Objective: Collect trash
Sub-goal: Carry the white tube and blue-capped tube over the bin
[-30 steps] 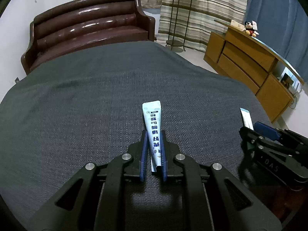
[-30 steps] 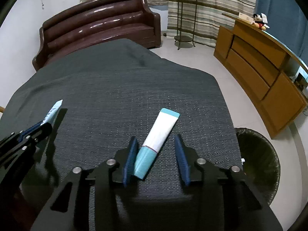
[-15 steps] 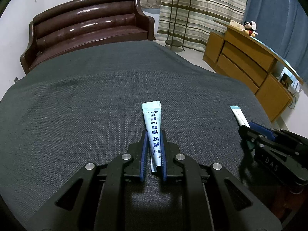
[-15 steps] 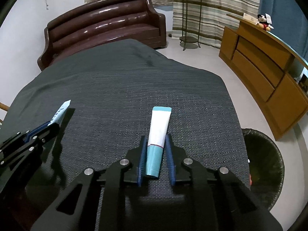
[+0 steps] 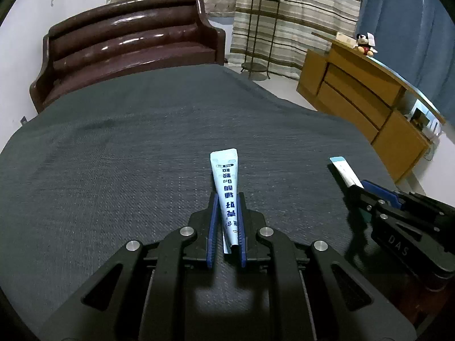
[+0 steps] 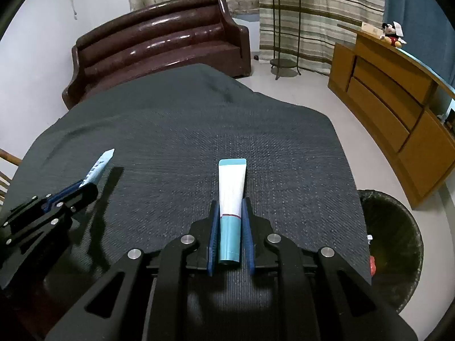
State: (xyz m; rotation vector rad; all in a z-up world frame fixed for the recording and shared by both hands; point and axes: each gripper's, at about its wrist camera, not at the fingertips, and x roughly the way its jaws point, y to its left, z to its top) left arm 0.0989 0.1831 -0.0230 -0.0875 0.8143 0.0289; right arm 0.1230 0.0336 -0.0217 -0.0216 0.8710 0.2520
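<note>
Two grippers are working over one large surface, listed here from biggest item down.

Dark grey woven cloth (image 5: pixel 119 170): covering the table and filling most of both views, with its right edge dropping toward pale floor.

Brown leather sofa (image 5: pixel 133 48): standing beyond the far edge of the cloth.

Wooden sideboard (image 6: pixel 398 108): running along the right wall and carrying a small mouse plush toy (image 6: pixel 392 34) on its top.

Striped curtains (image 6: pixel 318 14): hanging behind a thin metal plant stand (image 6: pixel 285 28) with a terracotta pot.

Black-lined trash bin (image 6: pixel 398 244): sitting on the floor just beside the right edge of the table, below the level of the cloth; its contents are too dim to make out.

Left gripper (image 5: pixel 226 221): clamping its blue pads onto the narrow end of a pale blue sachet (image 5: pixel 226 182), which is pointing forward above the cloth. Dark blue Chinese characters are running along the sachet; they are too small to read with certainty.

Right gripper (image 6: pixel 229 227): squeezing a white tube (image 6: pixel 231 187) with a teal cap end and a teal strip at its flat far end. No lettering is showing on the tube. The tube is pointing straight ahead over the cloth, well left of the bin.

Gripper housing: the right unit's side is showing the raised letters "DAS" in the left wrist view.
</note>
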